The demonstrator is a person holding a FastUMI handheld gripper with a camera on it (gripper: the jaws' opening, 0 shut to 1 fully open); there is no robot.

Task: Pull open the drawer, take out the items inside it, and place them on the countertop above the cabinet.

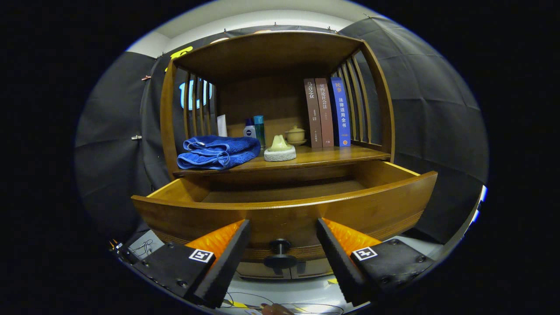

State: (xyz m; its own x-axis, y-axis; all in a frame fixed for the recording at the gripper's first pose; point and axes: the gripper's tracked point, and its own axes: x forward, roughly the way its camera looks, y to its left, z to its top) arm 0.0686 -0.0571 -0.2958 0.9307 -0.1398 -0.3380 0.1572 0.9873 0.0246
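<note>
Just ahead of the gripper (280,245), whose fingers are spread and hold nothing, the drawer (284,205) stands pulled out, long axis crosswise, knob (280,253) between the fingers. Beyond, a blue towel (216,152) lies on the surface (332,155).

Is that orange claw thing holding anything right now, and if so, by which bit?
Nothing is held. The gripper is open, its fingers either side of the drawer's black knob without touching it. The drawer already stands pulled out.
</note>
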